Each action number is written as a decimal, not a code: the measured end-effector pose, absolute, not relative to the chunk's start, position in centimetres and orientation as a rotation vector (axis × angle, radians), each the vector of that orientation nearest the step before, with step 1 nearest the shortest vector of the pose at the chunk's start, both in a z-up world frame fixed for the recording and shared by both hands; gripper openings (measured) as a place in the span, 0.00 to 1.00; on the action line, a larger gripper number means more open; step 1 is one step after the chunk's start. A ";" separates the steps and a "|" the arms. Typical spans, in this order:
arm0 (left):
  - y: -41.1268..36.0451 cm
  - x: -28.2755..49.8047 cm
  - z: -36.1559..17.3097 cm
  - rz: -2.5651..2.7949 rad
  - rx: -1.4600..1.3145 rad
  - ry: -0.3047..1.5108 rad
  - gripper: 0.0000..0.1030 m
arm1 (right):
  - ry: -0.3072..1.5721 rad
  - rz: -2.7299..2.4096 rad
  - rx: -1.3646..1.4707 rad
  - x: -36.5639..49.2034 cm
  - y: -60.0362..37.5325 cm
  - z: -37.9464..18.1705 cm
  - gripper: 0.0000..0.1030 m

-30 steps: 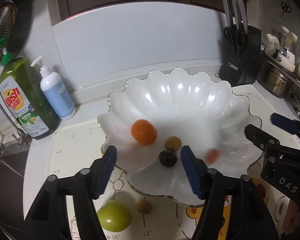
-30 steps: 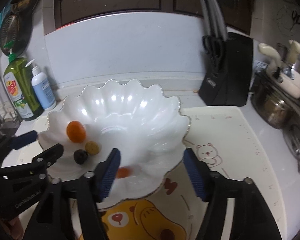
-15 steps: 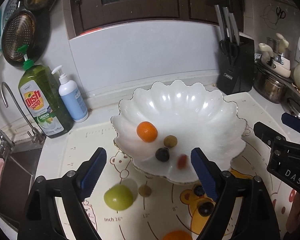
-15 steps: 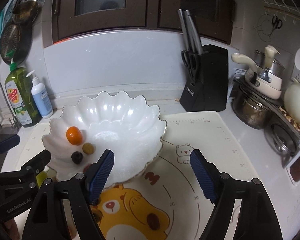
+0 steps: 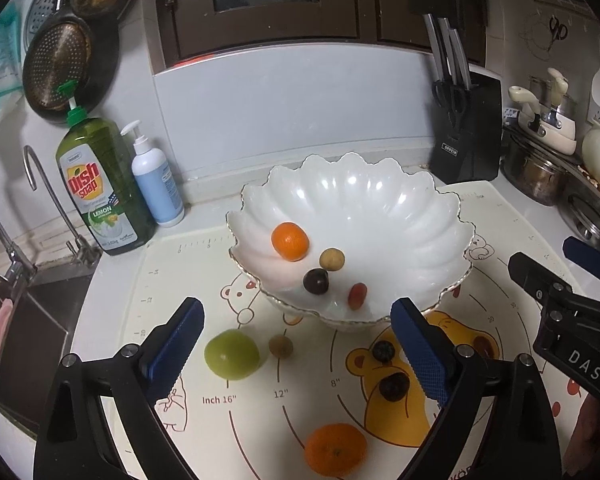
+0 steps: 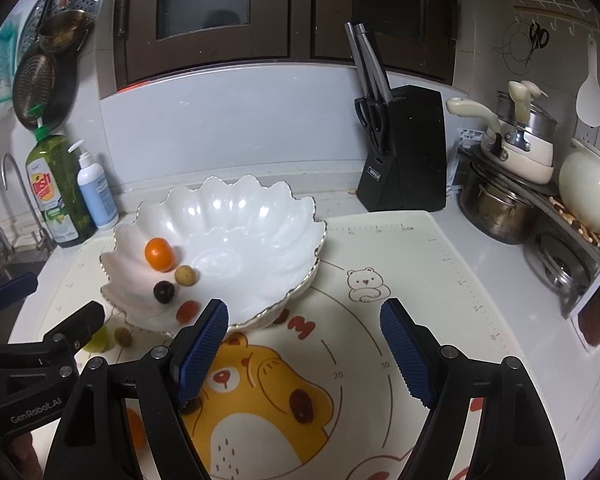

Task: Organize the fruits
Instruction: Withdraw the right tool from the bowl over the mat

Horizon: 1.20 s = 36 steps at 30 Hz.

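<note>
With both the left gripper (image 5: 296, 344) and right gripper (image 6: 304, 344) empty and spread, the left's jaws just widened, the round fruit left on the mat (image 5: 172, 280) beside the bowl (image 5: 452, 236) could be nudged towards the counter's front edge.

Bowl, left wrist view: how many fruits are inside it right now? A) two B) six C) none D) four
D: the white scalloped bowl holds four pieces: an orange, a tan round fruit, a dark plum-like fruit and a small red one. The rest of the fruit lies outside it on the mat.
</note>
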State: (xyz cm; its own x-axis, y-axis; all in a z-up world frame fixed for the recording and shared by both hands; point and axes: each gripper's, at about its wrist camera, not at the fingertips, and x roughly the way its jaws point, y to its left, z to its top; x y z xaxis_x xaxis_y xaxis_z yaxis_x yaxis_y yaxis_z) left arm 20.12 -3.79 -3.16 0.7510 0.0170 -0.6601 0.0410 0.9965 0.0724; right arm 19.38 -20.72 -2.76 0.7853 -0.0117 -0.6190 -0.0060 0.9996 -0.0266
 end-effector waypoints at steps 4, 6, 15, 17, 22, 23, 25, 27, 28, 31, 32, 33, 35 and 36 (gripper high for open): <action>-3.7 19.4 -3.4 -0.011 0.062 0.727 0.93 | 0.666 -0.002 -0.019 18.8 -20.8 -3.0 0.77; -3.6 18.8 -3.4 -0.009 0.054 0.713 0.93 | 0.669 0.003 -0.017 18.7 -20.8 -3.2 0.77; -3.5 17.5 -4.0 -0.003 0.038 0.724 0.93 | 0.680 0.010 -0.013 17.7 -21.0 -4.1 0.77; -3.5 17.2 -4.2 -0.018 0.033 0.727 0.93 | 0.683 0.012 -0.010 17.5 -21.0 -4.4 0.77; -3.7 16.6 -5.3 -0.025 0.039 0.746 0.93 | 0.687 0.013 -0.015 17.0 -21.1 -5.1 0.77; -3.7 16.6 -5.5 -0.025 0.039 0.750 0.93 | 0.689 0.012 -0.018 16.9 -21.1 -5.3 0.77; -3.7 16.3 -6.1 -0.025 0.036 0.758 0.93 | 0.693 0.010 -0.024 16.8 -21.1 -5.7 0.77; -3.7 16.1 -6.7 -0.026 0.035 0.767 0.93 | 0.693 0.009 -0.033 16.5 -21.1 -6.1 0.77; -3.7 16.0 -7.0 -0.027 0.038 0.772 0.93 | 0.694 0.008 -0.035 16.4 -21.1 -6.3 0.77; -3.7 15.7 -7.8 -0.027 0.042 0.780 0.93 | 0.705 0.015 -0.039 16.2 -20.9 -7.1 0.77; -3.6 15.7 -8.1 -0.024 0.042 0.784 0.93 | 0.711 0.017 -0.042 16.1 -20.9 -7.5 0.77; -3.5 15.6 -8.3 -0.022 0.041 0.787 0.93 | 0.716 0.018 -0.046 16.1 -20.8 -7.8 0.77; -3.5 15.5 -8.8 -0.020 0.040 0.794 0.93 | 0.724 0.018 -0.051 16.0 -20.7 -8.3 0.77; -3.5 15.4 -9.0 -0.019 0.040 0.798 0.92 | 0.729 0.018 -0.051 15.9 -20.7 -8.6 0.77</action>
